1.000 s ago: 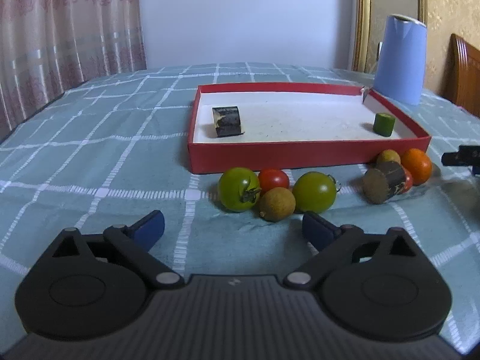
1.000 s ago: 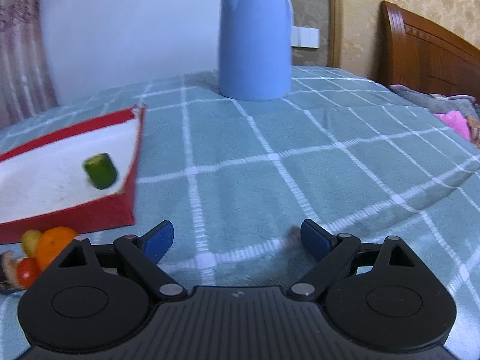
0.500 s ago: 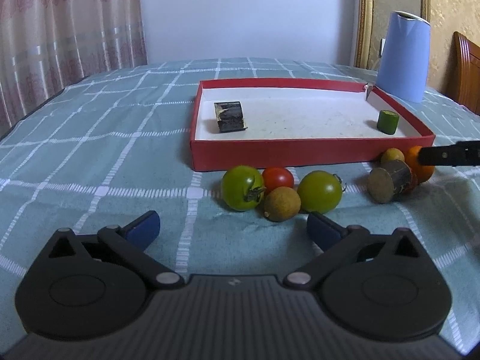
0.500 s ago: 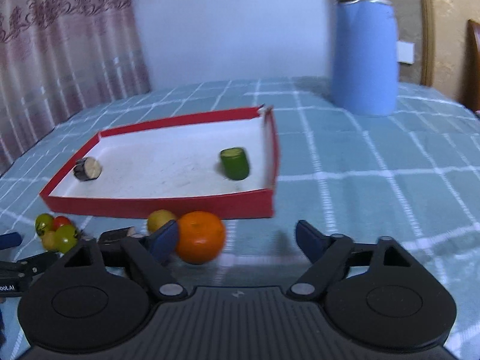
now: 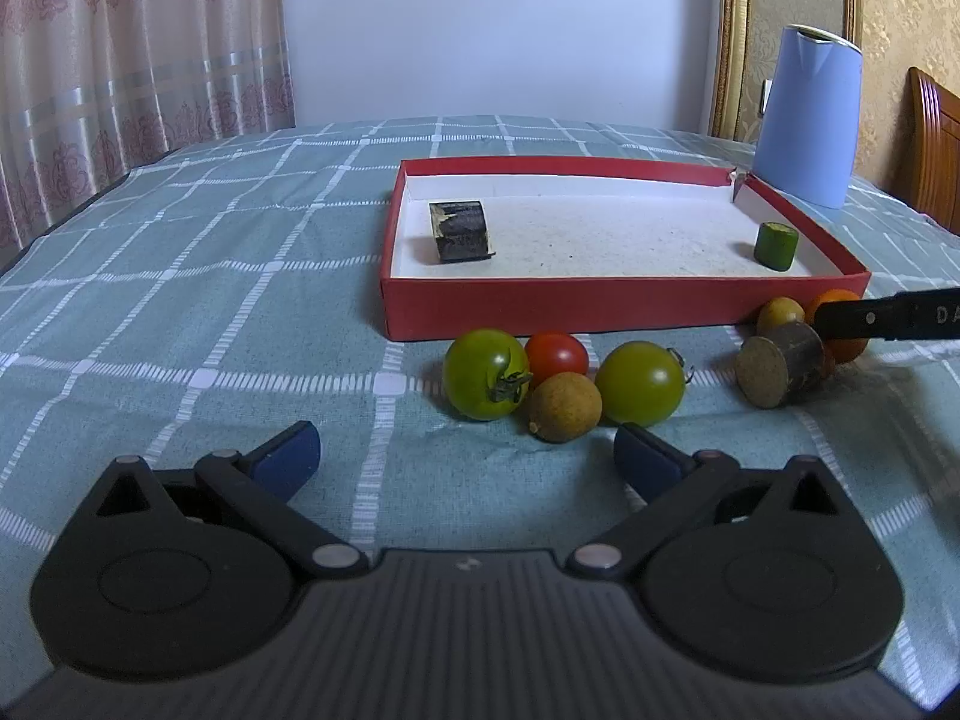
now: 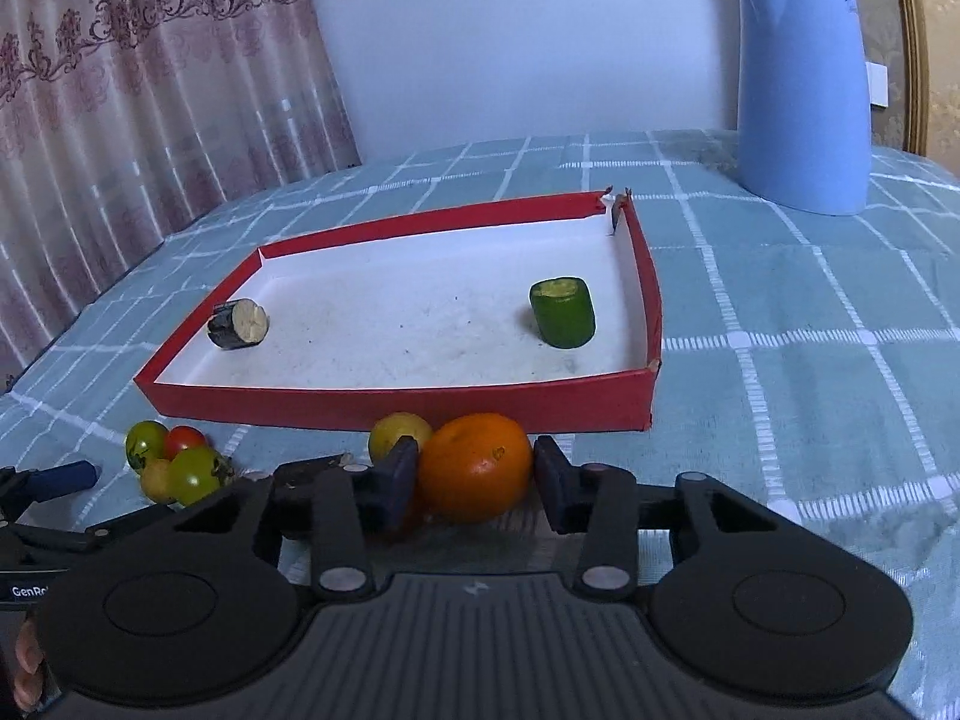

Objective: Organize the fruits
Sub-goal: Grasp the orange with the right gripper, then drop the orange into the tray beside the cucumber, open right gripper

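A red tray (image 5: 600, 312) (image 6: 420, 405) with a white floor holds a dark cylinder piece (image 5: 461, 231) (image 6: 238, 324) and a green cucumber piece (image 5: 775, 245) (image 6: 563, 312). In front of it lie two green tomatoes (image 5: 485, 373), a red tomato (image 5: 558, 355), a brown longan (image 5: 564, 407), a brown cylinder (image 5: 779, 363) and a yellow fruit (image 6: 396, 435). My right gripper (image 6: 474, 480) has its jaws closing around an orange (image 6: 474, 467) (image 5: 846, 349), pads touching its sides. My left gripper (image 5: 465, 456) is open and empty just before the tomato cluster (image 6: 174, 462).
A blue kettle (image 5: 807, 114) (image 6: 801, 84) stands behind the tray's far right corner. The teal checked cloth (image 5: 180, 300) covers the table. Curtains hang at the left. A wooden headboard (image 5: 936, 150) is at the far right.
My right gripper swung left from the open cloth to the fruit by the tray's front corner and narrowed its jaws around the orange. My left gripper barely moved.
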### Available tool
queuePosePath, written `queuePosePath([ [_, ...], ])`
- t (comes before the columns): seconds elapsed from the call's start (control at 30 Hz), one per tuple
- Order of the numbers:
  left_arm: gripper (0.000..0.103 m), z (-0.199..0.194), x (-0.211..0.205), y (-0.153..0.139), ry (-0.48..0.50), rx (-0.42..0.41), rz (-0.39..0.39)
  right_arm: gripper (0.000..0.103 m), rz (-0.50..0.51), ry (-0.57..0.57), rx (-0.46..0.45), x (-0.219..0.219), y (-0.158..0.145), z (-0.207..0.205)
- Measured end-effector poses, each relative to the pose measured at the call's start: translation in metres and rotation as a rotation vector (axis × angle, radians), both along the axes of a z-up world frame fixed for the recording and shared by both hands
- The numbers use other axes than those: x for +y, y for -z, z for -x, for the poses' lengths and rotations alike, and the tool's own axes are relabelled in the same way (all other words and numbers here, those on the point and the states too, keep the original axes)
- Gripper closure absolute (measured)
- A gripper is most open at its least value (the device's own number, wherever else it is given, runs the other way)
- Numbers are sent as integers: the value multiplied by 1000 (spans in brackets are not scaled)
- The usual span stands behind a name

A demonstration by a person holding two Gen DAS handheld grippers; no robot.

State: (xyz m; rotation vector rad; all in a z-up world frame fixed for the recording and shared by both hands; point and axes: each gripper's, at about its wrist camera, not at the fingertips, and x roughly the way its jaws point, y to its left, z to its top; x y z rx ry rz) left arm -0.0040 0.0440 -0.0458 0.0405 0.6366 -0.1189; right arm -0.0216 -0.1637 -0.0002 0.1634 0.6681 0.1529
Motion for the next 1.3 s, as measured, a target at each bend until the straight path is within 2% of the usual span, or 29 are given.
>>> queuePosePath([
  [0.2,0,0,0,0,1,1,5,63,31,2,-97,-1,-25,0],
  [0.27,0,1,0,0,1,1,6,63,79,19,-158,4,-34,-8],
  [0.37,0,1,0,0,2,2,7,63,109,11,-182,12,-41,-31],
  [0.53,0,1,0,0,4,3,10,63,202,9,-138,34,-24,-85],
  [0.63,0,1,1,0,4,3,11,63,203,8,-90,40,-9,-102],
  [0.8,0,0,0,0,4,4,13,63,241,8,-81,49,2,-108],
  [1.0,0,0,0,0,4,4,13,58,247,6,-95,48,-4,-99],
  [1.03,0,0,0,0,4,4,13,53,244,9,-108,46,-7,-92],
  [1.1,0,0,0,0,4,4,13,34,240,15,-147,39,-14,-73],
  [1.17,0,0,0,0,4,4,13,33,258,54,-194,30,-19,-47],
  [1.3,0,0,0,0,4,3,12,33,266,130,-208,6,-14,-10],
])
